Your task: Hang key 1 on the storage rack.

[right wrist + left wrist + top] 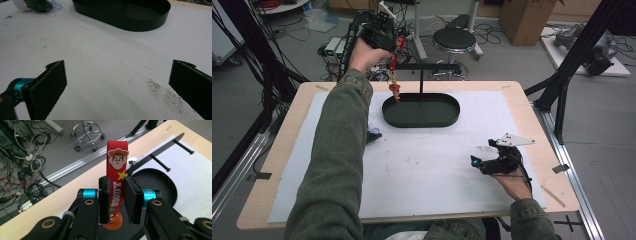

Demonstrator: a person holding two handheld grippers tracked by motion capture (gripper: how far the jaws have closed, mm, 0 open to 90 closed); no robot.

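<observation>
A red rubber strap (116,165) with a cartoon cowboy face, a yellow star and white letters stands between the jaws of my left gripper (117,182), which is shut on it. In the high view the left gripper (397,42) is held up beyond the table's far edge, and the strap (393,65) hangs from it with an orange charm (395,90) at its lower end, over the left end of the black oval tray (447,119). A thin black post with a crossbar (427,66) rises from the tray. My right gripper (482,161) rests open on the white mat, its jaws (117,82) wide apart around nothing.
A small dark plush thing (373,134) lies on the mat beside the left sleeve, and its dark plush body (37,5) lies at the mat's far left. A stool (454,39), floor cables and a cardboard box (524,17) stand behind the table. Black frame struts (572,65) rise at the right.
</observation>
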